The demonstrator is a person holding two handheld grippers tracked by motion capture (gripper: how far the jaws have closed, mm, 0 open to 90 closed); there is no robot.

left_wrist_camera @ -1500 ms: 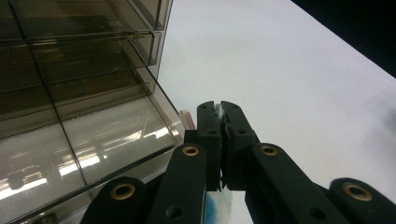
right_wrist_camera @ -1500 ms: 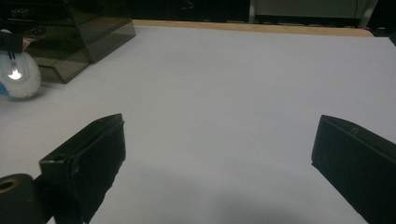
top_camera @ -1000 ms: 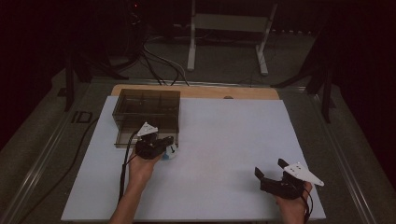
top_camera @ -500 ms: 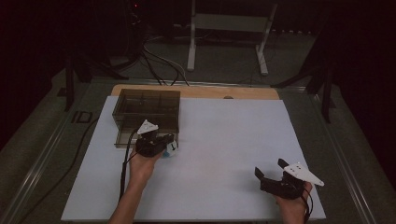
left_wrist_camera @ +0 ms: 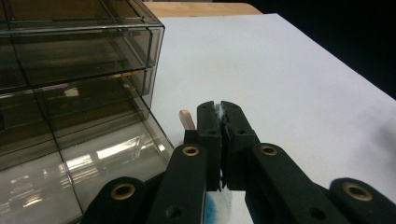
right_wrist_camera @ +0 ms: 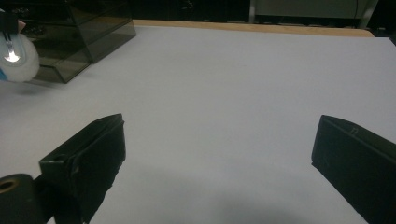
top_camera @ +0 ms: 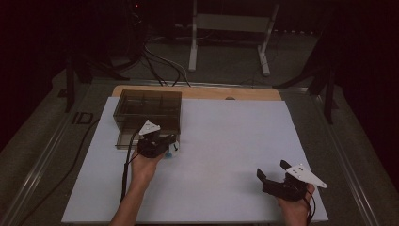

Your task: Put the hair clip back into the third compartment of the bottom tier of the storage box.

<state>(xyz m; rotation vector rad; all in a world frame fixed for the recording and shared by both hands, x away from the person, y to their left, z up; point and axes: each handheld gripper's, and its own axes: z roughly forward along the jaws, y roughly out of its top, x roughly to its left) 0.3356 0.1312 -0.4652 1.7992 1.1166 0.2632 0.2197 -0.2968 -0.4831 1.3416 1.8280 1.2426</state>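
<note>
While your left claw (top_camera: 170,142) is pinching a small white-and-blue packet (left_wrist_camera: 217,205) just beside the smoky clear drawer box (top_camera: 148,110), your right claw (top_camera: 273,172) is resting wide open, well apart, low over the white desk (top_camera: 235,141).

— How are the left tongs (top_camera: 172,141) set?

— Their jaws are pressed together, tips pointing away from the person and a little to the right, with a grey three-cornered plate on top. The left hand (top_camera: 145,165) grips them from behind, and the forearm runs up from the bottom edge, slanting slightly right.

— And the right tongs (top_camera: 273,171)?

— Spread wide, jaws well apart, aimed up and to the left. The right hand (top_camera: 292,207) holds them low at the near right, with the wrist just inside the bottom edge. The two hands are well apart.
</note>
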